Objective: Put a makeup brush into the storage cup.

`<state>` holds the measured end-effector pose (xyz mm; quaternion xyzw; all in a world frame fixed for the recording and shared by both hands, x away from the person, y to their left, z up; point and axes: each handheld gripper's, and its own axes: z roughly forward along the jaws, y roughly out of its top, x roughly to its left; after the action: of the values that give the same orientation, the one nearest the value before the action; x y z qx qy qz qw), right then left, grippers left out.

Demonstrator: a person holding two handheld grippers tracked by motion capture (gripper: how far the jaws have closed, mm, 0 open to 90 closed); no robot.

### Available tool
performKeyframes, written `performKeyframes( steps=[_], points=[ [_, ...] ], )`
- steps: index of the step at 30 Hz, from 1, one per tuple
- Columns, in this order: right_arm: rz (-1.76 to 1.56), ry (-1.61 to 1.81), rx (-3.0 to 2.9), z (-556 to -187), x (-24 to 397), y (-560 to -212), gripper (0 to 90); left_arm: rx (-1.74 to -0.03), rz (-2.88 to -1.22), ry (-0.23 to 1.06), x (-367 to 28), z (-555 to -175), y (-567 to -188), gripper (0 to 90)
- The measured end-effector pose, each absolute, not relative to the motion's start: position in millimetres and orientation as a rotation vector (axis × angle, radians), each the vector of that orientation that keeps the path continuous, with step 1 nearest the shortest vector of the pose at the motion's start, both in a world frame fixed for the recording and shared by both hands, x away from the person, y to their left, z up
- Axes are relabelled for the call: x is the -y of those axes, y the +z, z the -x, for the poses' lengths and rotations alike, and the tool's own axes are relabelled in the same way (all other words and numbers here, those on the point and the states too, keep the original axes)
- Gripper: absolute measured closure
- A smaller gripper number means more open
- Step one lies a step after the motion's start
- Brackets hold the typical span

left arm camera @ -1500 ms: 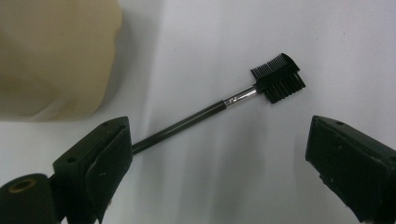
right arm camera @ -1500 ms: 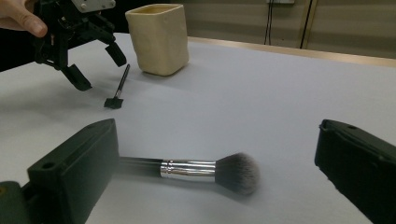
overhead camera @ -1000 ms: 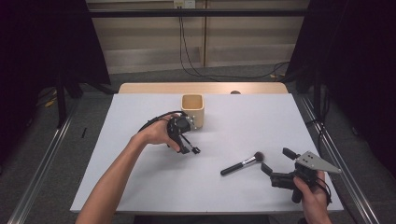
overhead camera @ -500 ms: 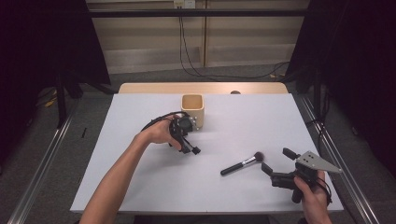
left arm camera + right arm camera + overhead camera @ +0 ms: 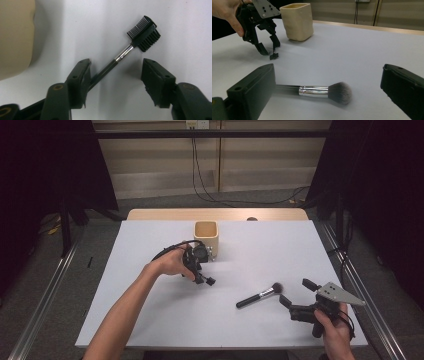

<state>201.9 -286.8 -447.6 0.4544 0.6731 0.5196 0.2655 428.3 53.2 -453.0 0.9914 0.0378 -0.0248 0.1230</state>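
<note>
Since the earlier frame, little has shifted except the left gripper [image 5: 200, 270], whose jaws have just been closing around the handle of a small comb brush [image 5: 130, 50]; the handle lies between them on the table, against one jaw and clear of the other, so nothing is clamped. Largest is the white table [image 5: 150, 320]. Toward its far edge stands a cream cup [image 5: 206, 236], just beyond the left gripper. At the near right corner the right gripper [image 5: 295, 295] hovers with its jaws wide apart, holding nothing. A powder brush [image 5: 259, 295] lies flat beside it, bristles pointing away from the person, well apart from the comb brush.
</note>
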Motion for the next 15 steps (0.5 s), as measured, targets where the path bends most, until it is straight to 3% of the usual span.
performKeyframes(
  steps=[15],
  points=[
    [-1.237,1.393,-1.824,-202.8,286.7,-448.5,0.0,-0.098,-2.970,-0.073,-46.2,-425.9,-448.8,71.8]
  ],
)
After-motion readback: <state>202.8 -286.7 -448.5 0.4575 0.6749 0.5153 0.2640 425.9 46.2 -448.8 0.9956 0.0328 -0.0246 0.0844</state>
